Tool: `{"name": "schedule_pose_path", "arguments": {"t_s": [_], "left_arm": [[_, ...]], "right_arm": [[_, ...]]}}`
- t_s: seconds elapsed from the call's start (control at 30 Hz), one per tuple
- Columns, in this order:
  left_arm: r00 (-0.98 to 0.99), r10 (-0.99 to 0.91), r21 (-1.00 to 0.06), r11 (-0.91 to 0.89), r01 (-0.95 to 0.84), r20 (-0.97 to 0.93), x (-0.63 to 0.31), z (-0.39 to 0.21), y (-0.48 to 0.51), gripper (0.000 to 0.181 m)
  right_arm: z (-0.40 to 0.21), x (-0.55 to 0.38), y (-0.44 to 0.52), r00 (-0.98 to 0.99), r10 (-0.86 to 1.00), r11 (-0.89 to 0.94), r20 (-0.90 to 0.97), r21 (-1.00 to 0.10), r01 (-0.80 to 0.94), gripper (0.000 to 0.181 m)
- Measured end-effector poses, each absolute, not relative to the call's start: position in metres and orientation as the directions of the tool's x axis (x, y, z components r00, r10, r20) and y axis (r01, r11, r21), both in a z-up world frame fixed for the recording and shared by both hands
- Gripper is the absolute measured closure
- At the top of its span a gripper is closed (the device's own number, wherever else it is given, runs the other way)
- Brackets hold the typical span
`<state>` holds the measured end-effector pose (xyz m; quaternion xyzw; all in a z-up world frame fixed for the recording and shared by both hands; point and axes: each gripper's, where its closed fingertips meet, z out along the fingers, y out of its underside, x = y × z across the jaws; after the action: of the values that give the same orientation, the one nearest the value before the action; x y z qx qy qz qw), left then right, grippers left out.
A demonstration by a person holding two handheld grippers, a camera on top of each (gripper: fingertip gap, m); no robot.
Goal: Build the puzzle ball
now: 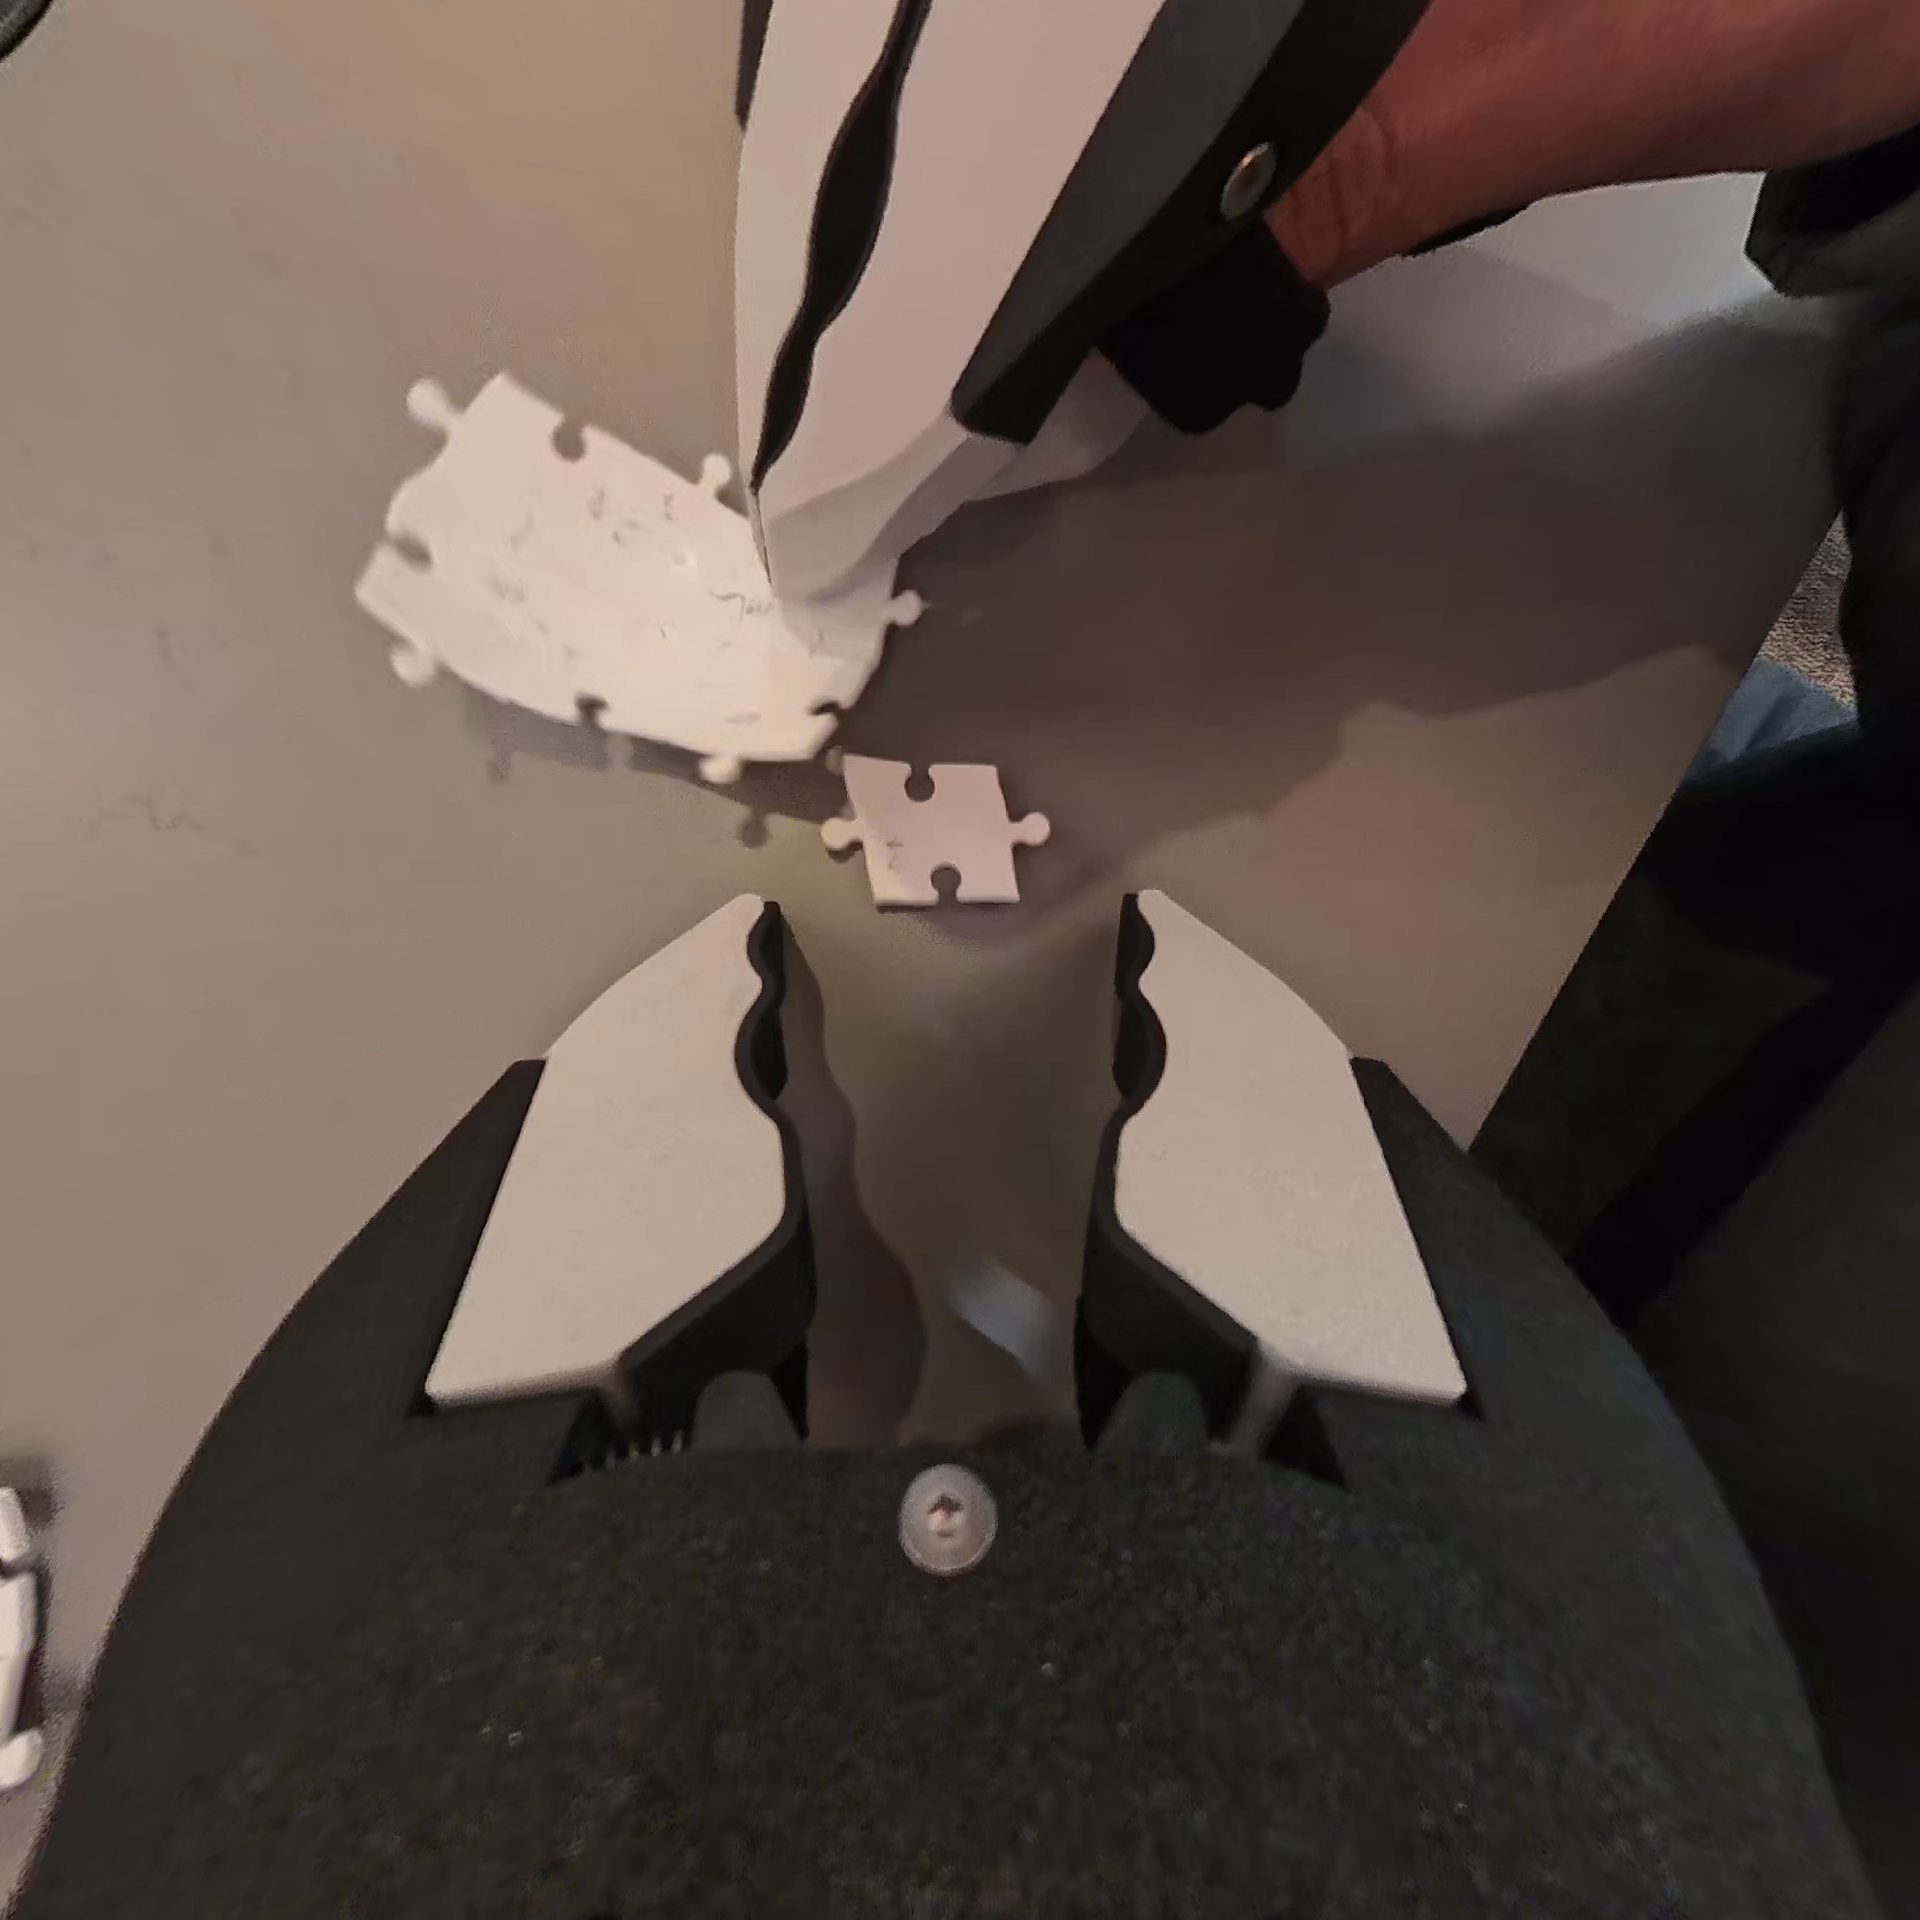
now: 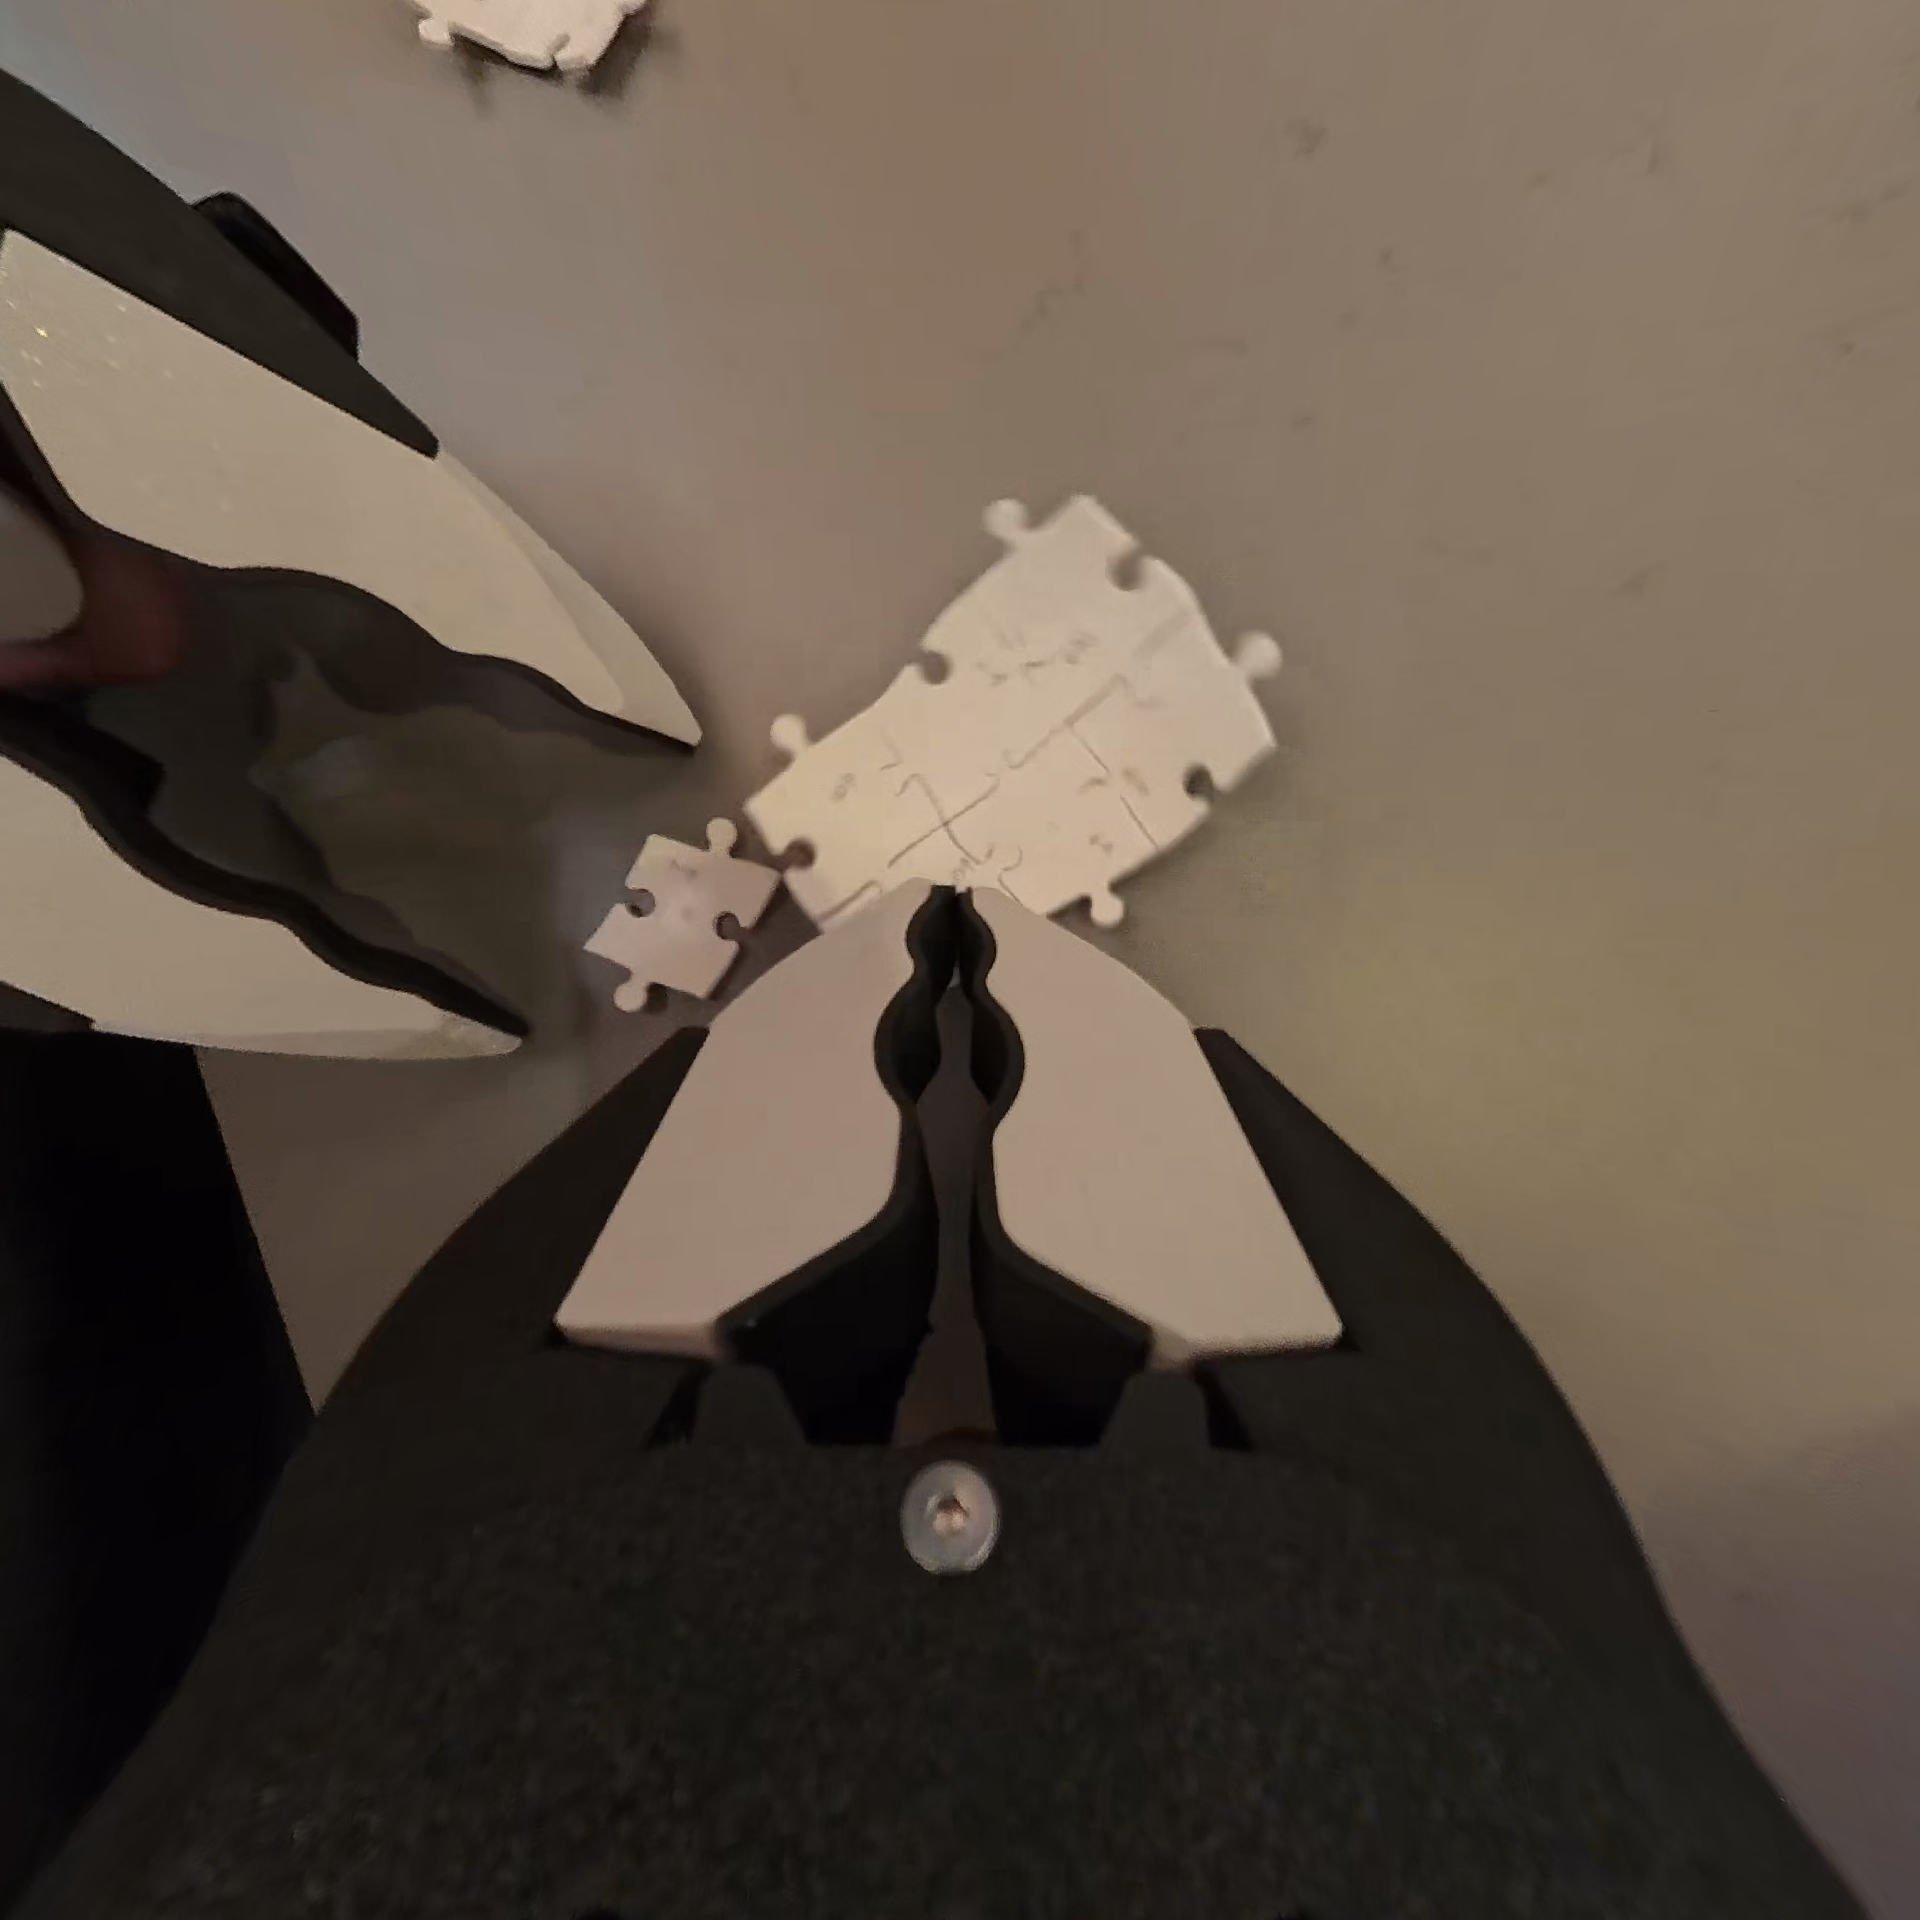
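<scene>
On the table, in the left wrist view, the joined puzzle panel lies at 11 o'clock from the left gripper, with 1 loose puzzle piece just beside the panel at its 4 o'clock, directly ahead of the left gripper's parted fingertips. The right gripper comes in from 12 o'clock, its closed tips on the panel's edge at 2 o'clock. In the right wrist view, a second group of pieces sits well apart at 11 o'clock, cut by the frame.
</scene>
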<state>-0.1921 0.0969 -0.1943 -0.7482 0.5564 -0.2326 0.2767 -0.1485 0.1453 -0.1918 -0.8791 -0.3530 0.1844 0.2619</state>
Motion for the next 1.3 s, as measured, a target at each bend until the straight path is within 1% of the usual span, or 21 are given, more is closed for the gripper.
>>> {"name": "schedule_pose_path", "arguments": {"t_s": [0.1, 0.2, 0.3, 0.43, 0.7, 0.93, 1.13, 1.3], "left_arm": [[0.262, -0.965, -0.668, -0.21, -0.714, 0.024, -0.189, -0.195, 0.1, 0.122], [0.251, -0.968, -0.664, -0.185, -0.725, -0.004, -0.188, -0.196, 0.102, 0.129], [0.247, -0.969, -0.671, -0.181, -0.72, -0.004, -0.188, -0.195, 0.103, 0.131], [0.221, -0.975, -0.672, -0.155, -0.724, -0.013, -0.186, -0.195, 0.099, 0.153], [0.219, -0.976, -0.67, -0.161, -0.725, -0.002, -0.185, -0.194, 0.098, 0.155], [0.198, -0.978, -0.664, -0.108, -0.74, -0.062, -0.203, -0.181, 0.11, 0.155], [0.173, -0.983, -0.653, -0.17, -0.738, 0.06, -0.206, -0.171, 0.12, 0.155], [0.123, -0.99, -0.626, -0.137, -0.767, 0.066, -0.201, -0.167, 0.121, 0.155]], "right_arm": [[-0.191, -0.145, 0.145, 0.688, 0.711, -0.619, -0.146, -0.594, 0.514, 0.181], [-0.193, -0.143, 0.145, 0.69, 0.711, -0.618, -0.139, -0.592, 0.518, 0.181], [-0.193, -0.143, 0.144, 0.689, 0.711, -0.618, -0.141, -0.594, 0.515, 0.181], [-0.191, -0.144, 0.145, 0.692, 0.708, -0.615, -0.14, -0.605, 0.506, 0.181], [-0.188, -0.146, 0.145, 0.693, 0.709, -0.607, -0.134, -0.616, 0.502, 0.181], [-0.18, -0.149, 0.146, 0.691, 0.714, -0.579, -0.112, -0.649, 0.494, 0.181], [-0.177, -0.155, 0.144, 0.678, 0.727, -0.561, -0.112, -0.665, 0.492, 0.181], [-0.179, -0.161, 0.139, 0.664, 0.739, -0.558, -0.118, -0.661, 0.503, 0.181]]}}
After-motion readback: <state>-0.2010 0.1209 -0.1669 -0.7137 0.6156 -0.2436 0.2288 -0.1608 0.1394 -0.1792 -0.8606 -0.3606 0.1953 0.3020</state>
